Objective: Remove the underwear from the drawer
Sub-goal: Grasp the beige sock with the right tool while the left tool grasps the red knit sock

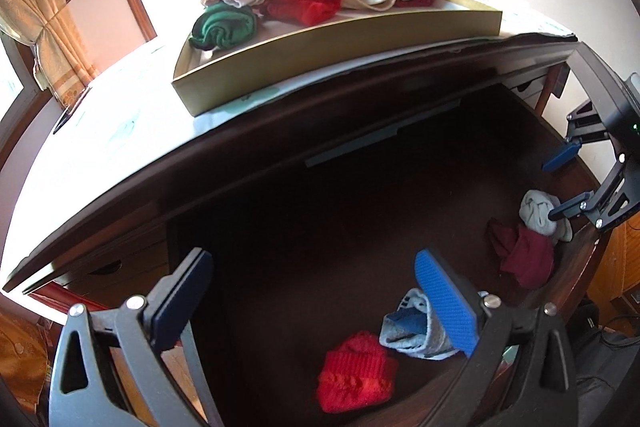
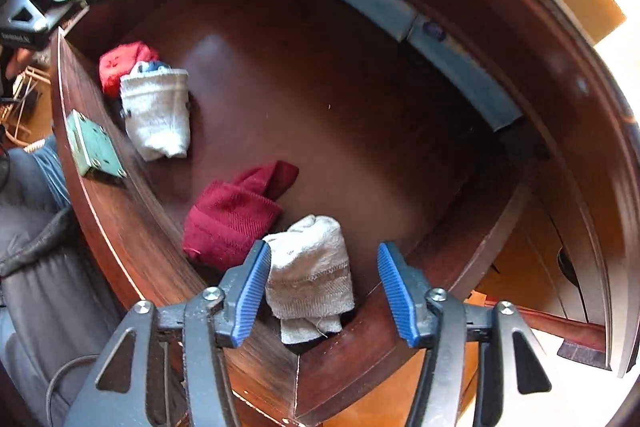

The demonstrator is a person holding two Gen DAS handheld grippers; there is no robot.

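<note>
— Dark wood drawer (image 2: 360,99) stood open, and the right gripper (image 2: 324,291) pointed down into its near right corner.
— Holding anything?
— No. Its blue pads (image 2: 252,291) stood partly apart around a rolled grey underwear piece (image 2: 308,267), one pad touching it, the other clear.
— And the rest?
— A maroon roll (image 2: 228,223) lay just left of it; a white roll (image 2: 156,111) and a red one (image 2: 120,63) lay further left.
— The left gripper (image 1: 320,303)?
— Wide open and empty, over the drawer.

The middle of the drawer (image 2: 360,131) floor lies bare. Rolled garments crowd the front wall: grey roll (image 2: 308,275) in the corner, maroon roll (image 2: 228,223) touching it. The surface (image 1: 120,147) overhangs the back.
</note>
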